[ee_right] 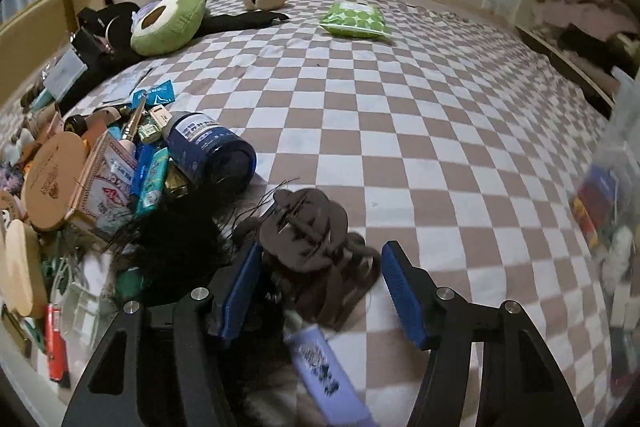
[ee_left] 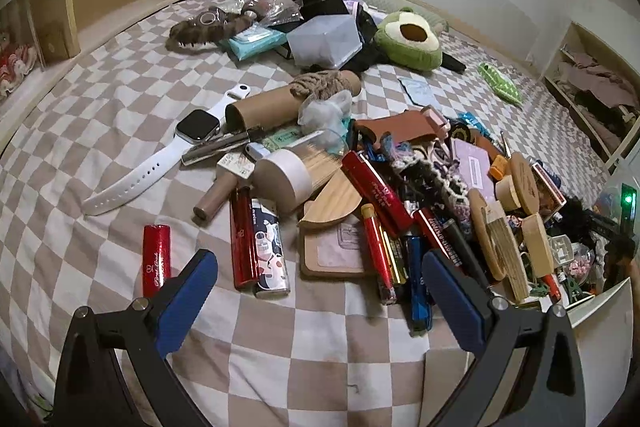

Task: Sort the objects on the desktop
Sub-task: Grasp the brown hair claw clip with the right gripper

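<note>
Both cameras sit low over the checkered bed (ee_left: 100, 131), tilted steeply down and facing its far headboard edge. The left wrist view looks from close by onto the clutter pile (ee_left: 400, 195). The right wrist view looks past that pile's right side. Both share the avocado plush (ee_left: 408, 39) (ee_right: 168, 23).

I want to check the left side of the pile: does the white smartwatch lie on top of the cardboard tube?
No, the white smartwatch lies flat on the checkered bedsheet beside the open end of the cardboard tube, not on it.
</note>
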Demonstrator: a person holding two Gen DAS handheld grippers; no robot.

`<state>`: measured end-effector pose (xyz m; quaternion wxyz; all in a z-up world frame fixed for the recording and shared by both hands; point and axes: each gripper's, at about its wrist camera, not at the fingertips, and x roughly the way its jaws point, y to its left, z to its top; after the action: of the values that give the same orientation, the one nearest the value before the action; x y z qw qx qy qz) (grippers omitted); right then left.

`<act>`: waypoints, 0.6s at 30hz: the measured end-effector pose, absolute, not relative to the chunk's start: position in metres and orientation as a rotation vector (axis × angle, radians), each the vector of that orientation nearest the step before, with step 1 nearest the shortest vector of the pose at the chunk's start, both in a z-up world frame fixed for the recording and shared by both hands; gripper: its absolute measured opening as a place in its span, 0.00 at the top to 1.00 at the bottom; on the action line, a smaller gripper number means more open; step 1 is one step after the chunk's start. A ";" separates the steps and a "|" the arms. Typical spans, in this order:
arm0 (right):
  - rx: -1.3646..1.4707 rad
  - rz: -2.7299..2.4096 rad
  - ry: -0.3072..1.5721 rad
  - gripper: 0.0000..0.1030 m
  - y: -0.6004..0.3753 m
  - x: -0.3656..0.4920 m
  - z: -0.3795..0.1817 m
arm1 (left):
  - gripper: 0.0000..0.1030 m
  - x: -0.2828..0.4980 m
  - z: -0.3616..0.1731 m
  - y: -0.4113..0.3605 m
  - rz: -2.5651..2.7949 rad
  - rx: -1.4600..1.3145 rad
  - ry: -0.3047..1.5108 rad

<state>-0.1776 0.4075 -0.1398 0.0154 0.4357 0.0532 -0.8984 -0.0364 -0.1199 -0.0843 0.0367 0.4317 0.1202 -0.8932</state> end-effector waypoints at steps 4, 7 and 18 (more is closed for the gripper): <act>1.339 -2.768 0.177 0.39 0.408 -0.183 -0.143 | 0.00 -0.040 -0.089 -0.116 -2.745 1.354 0.364; 1.313 -2.757 0.188 0.39 0.408 -0.185 -0.144 | 0.00 -0.043 -0.089 -0.113 -2.752 1.368 0.368; 1.250 -2.739 0.256 0.54 0.393 -0.184 -0.141 | 0.00 -0.046 -0.093 -0.112 -2.738 1.396 0.426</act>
<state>-0.1838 0.3928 -0.1412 0.0599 0.4131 0.0845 -0.9048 -0.0462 -0.1118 -0.0931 0.0196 0.4498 0.1373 -0.8823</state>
